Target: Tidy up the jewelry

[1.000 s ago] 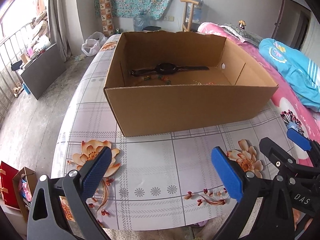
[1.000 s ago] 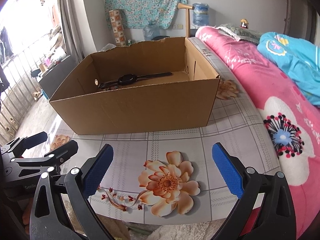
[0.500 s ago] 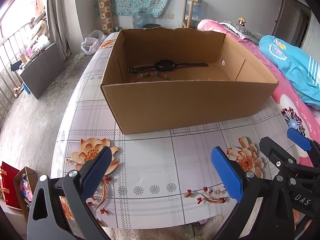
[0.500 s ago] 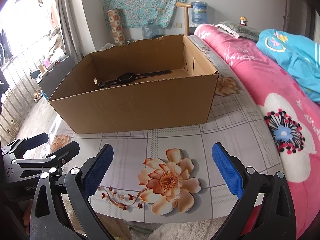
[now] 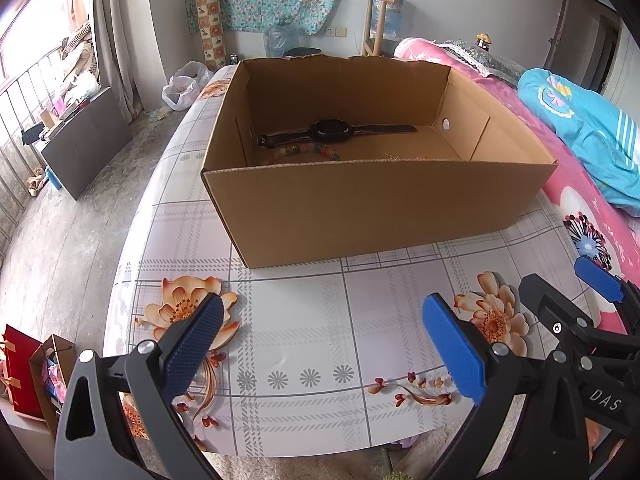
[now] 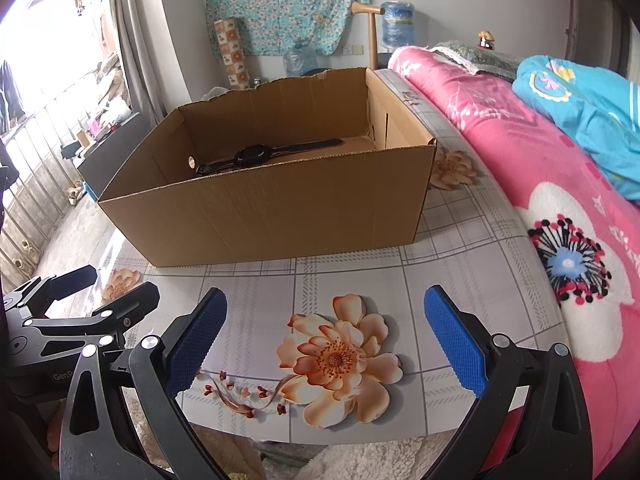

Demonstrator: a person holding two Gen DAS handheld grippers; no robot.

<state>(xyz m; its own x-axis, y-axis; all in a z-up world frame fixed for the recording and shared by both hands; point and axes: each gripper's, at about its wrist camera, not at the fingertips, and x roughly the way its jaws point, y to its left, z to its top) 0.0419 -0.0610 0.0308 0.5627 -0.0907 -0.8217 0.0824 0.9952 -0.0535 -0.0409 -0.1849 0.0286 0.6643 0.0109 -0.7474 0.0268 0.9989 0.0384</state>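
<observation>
An open cardboard box (image 5: 380, 204) (image 6: 280, 216) stands on the flowered table. Inside it lies a black wristwatch (image 5: 332, 133) (image 6: 256, 155), stretched flat along the far side. In front of the watch are a beaded bracelet (image 5: 308, 151) and a thin chain (image 5: 400, 157), partly hidden by the box's near wall. My left gripper (image 5: 324, 344) hovers open over the table's front edge, nothing between its blue pads. My right gripper (image 6: 326, 332) is open too, to the right of the left one, also short of the box and holding nothing.
The table (image 5: 304, 320) has a floral plastic cover. A bed with a pink blanket (image 6: 540, 168) and a blue quilt (image 6: 584, 92) runs along the right. On the floor at left are a dark board (image 5: 84, 144), bags (image 5: 36, 372) and a white sack (image 5: 186, 86).
Both grippers have risen and pulled back slightly, so more of the box floor shows. Both stay open and nothing in the box has moved.
</observation>
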